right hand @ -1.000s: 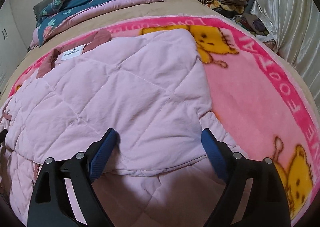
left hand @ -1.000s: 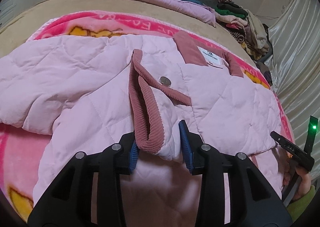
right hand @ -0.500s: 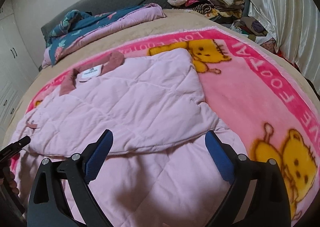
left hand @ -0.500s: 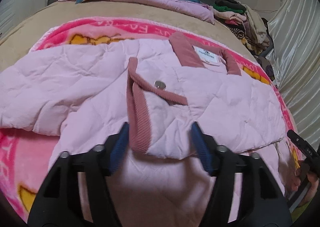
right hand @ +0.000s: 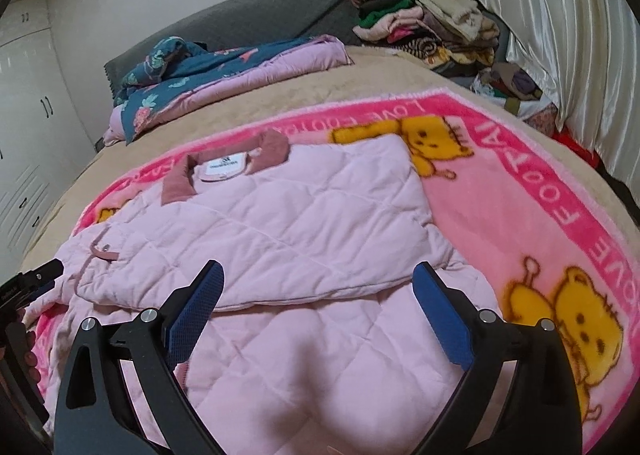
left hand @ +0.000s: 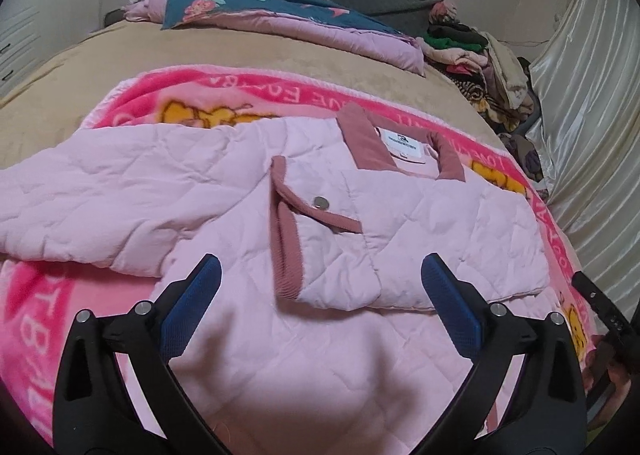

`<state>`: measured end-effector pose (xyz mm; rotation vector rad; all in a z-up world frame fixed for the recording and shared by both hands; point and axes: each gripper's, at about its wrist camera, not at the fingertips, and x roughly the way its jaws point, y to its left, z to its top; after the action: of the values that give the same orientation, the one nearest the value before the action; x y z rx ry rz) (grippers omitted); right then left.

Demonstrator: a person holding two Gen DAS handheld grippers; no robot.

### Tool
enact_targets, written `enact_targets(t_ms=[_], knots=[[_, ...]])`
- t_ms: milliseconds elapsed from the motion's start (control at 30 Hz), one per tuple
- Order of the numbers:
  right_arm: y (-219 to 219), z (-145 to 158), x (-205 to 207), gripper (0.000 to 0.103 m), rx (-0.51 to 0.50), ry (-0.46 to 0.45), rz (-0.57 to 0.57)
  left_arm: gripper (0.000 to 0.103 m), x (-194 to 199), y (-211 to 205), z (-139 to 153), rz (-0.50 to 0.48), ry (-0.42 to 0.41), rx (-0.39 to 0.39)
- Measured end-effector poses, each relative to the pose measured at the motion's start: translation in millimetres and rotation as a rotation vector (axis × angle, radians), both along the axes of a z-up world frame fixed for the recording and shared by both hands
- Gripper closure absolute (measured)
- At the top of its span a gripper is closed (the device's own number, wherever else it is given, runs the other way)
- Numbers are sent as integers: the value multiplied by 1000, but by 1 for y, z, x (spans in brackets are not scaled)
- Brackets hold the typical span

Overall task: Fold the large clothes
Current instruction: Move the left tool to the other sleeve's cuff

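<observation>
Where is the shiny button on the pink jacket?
In the left wrist view, the snap button sits mid-picture on the folded sleeve cuff, just below the collar.

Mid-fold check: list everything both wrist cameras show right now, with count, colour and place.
Quilted jacket: one, pale pink with dusty-rose corduroy collar and cuff, sleeves folded in, on the blanket.
Fleece blanket: one, hot pink with yellow cartoon bears, under the jacket.
Bed cover: one, tan, beneath the blanket.
Floral quilt: one, navy with lilac lining, folded at the far end.
Clothes pile: one, mixed colours, far right corner.
Curtain: one, cream satin, right side.
Wardrobe: white, far left.
Left gripper: black with blue pads, open, jaws just opened, above the cuff.
Right gripper: same colours, open, above the folded sleeve.
</observation>
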<state>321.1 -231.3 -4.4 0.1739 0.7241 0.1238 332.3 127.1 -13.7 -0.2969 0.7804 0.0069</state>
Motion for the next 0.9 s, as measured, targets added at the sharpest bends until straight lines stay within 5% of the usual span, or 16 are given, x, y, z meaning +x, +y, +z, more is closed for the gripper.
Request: enact_targets(t_ms=[900], knots=[[109,48,-24,8,-43,-116,160,9,-53,71,25,178,-74,13]])
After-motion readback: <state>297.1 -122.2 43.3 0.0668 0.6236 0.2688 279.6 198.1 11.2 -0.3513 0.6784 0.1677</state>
